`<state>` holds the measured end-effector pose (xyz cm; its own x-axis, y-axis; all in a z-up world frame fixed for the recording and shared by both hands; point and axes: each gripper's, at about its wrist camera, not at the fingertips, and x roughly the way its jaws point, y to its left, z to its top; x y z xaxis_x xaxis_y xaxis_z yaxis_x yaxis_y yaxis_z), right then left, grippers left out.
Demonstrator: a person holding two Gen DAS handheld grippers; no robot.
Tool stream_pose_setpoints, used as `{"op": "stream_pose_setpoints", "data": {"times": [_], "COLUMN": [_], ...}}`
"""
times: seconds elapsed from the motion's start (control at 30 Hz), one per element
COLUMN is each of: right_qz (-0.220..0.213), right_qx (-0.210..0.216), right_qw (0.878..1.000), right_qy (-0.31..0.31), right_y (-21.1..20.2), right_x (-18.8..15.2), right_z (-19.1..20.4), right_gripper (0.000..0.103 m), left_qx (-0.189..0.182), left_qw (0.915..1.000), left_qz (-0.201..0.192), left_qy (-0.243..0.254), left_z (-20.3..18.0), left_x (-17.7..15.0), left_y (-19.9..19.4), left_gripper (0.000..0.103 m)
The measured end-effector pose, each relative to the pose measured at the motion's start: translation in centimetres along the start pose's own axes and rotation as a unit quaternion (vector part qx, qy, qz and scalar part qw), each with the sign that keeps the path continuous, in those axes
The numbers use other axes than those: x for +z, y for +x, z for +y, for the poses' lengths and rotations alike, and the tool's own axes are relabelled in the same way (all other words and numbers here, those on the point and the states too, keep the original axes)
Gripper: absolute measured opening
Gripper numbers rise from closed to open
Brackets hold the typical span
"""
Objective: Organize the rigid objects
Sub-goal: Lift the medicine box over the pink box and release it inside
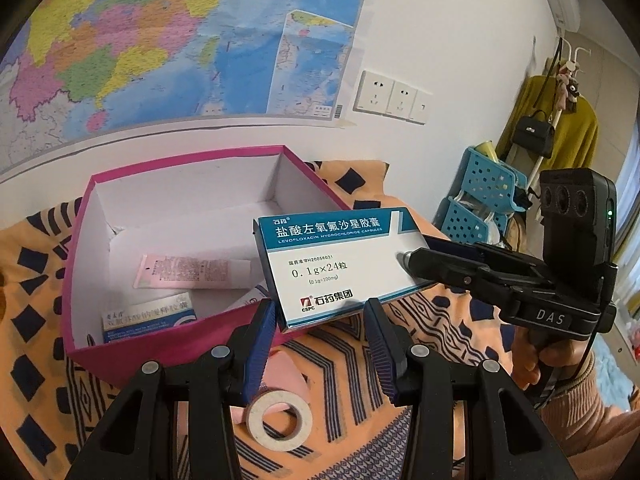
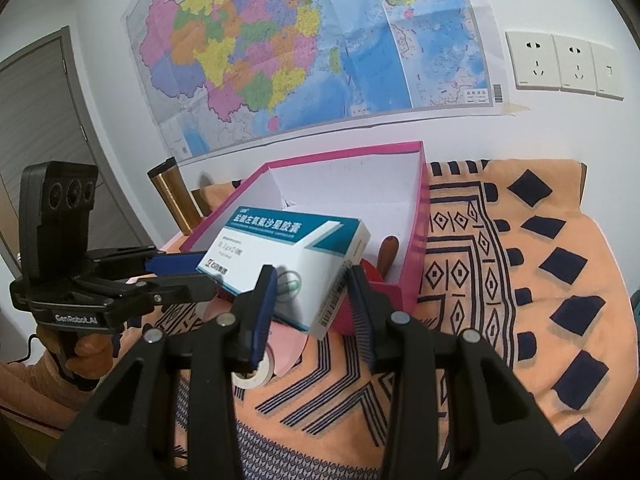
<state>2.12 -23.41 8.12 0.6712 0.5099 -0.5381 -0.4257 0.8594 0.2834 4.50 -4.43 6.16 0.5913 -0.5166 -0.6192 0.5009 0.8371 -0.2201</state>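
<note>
Nearest to me in the left wrist view: a roll of tape [image 1: 279,420] lying flat on the patterned orange cloth [image 1: 432,320], just under my left gripper [image 1: 322,312]. It's untouched.

The left gripper's jaws are part-way open and closed onto the short end of the medicine carton [image 1: 340,264], one pad on each long side. The right gripper [image 2: 312,284] has the same carton [image 2: 288,264] by the other end, jaws at about the same partial opening, pads against its sides. So both hands hold one box, lifted clear of the cloth and tilted, hanging over the near rim of the pink box [image 1: 168,344].

In the pink box: a pink tube [image 1: 192,272], a small blue-and-white carton [image 1: 150,316] in the near corner, and part of another item I can't identify. The right wrist view shows a brown wooden handle [image 2: 390,256] at the near wall, plus a white divider with the far compartment looking bare.

My read of the step: mid-placement, with the carton carried to the box but not yet in it.

Next move needs one gripper to let go so the other can carry the carton over the rim, level it and set it down flat on free floor, clear of the tube and handle. The risk is a corner catching the rim.

Further back: a brass-coloured cylinder [image 2: 174,196] beside the box, then the wall map [image 2: 304,52].
</note>
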Motion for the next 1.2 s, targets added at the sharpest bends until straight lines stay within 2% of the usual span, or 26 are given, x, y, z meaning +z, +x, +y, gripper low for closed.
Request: {"op": "stream_pose_setpoints", "data": {"times": [0.6,1.2], "right_qz": [-0.005,0.002], "right_qx": [-0.002,-0.013], "right_qw": [1.0,1.0], "right_qy": [-0.005,-0.007], "right_y": [0.9,2.8], "right_x": [1.4,3.0], "right_z": [-0.4,-1.4], "right_gripper": [0.04,0.04], "left_qx": [0.013,0.011], "left_qw": [0.9999,0.9998], "left_qz": [0.0,0.009], "left_qy": [0.002,-0.013], "left_z": [0.7,2.1], "left_x": [1.4,2.8], "left_y": [1.0,2.8], "left_gripper": [0.045,0.045]}}
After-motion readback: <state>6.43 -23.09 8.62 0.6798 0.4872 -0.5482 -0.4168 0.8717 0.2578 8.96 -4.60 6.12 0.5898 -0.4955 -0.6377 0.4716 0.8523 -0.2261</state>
